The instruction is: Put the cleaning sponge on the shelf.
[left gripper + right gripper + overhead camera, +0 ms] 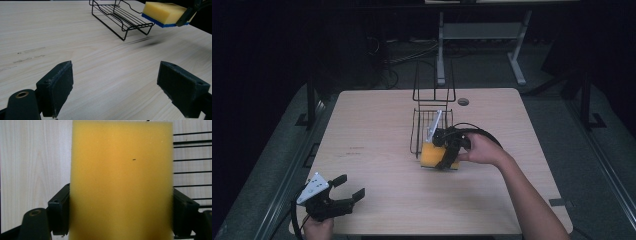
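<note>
A yellow sponge (pixel 433 155) with a blue underside is held above the wooden table (pixel 377 165), just in front of a black wire rack (pixel 427 127). My right gripper (pixel 446 161) is shut on the sponge, its jaws pressing both sides of the sponge (pixel 121 180). From the left gripper view the sponge (pixel 162 12) hangs in the air near the rack (pixel 120 17), with its shadow on the table below. My left gripper (pixel 351 188) stands open near the table's front left corner, with nothing between its fingers (pixel 58 86).
The rack has an upright wire back (pixel 434 80) toward the far edge. A small round hole (pixel 463 101) sits in the table beyond the rack. A metal stand (pixel 482 40) is on the floor behind the table.
</note>
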Motion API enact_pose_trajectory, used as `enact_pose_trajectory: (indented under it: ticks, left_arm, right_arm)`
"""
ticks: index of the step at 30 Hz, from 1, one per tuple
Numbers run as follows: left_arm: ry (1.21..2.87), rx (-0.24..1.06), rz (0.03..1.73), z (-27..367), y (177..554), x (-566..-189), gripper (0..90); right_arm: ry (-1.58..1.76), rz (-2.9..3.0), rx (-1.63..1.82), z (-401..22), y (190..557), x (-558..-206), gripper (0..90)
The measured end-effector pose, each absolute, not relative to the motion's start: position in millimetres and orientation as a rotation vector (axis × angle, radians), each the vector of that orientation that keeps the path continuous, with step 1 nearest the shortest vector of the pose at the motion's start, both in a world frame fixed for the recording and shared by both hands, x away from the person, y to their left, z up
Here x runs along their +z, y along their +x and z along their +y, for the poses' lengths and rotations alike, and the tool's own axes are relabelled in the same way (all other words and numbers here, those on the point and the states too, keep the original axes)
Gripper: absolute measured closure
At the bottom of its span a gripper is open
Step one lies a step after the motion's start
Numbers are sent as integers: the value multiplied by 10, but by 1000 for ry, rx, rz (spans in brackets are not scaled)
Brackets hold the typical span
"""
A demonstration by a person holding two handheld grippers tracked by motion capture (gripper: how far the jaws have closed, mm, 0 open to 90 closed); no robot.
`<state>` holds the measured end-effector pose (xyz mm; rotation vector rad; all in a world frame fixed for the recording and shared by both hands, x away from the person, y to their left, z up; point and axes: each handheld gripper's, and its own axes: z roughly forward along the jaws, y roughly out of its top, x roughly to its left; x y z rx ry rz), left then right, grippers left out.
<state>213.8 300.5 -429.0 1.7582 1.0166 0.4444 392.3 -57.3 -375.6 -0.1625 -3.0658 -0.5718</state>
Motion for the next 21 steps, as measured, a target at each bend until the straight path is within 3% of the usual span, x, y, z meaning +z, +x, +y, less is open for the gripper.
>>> enact_pose_trajectory:
  ticks: [21]
  left_arm:
    - [1758,440,1015,3001,2140,-4291,128]
  right_arm:
    - [-192,-3048,-521,-461,4168,-3722,214]
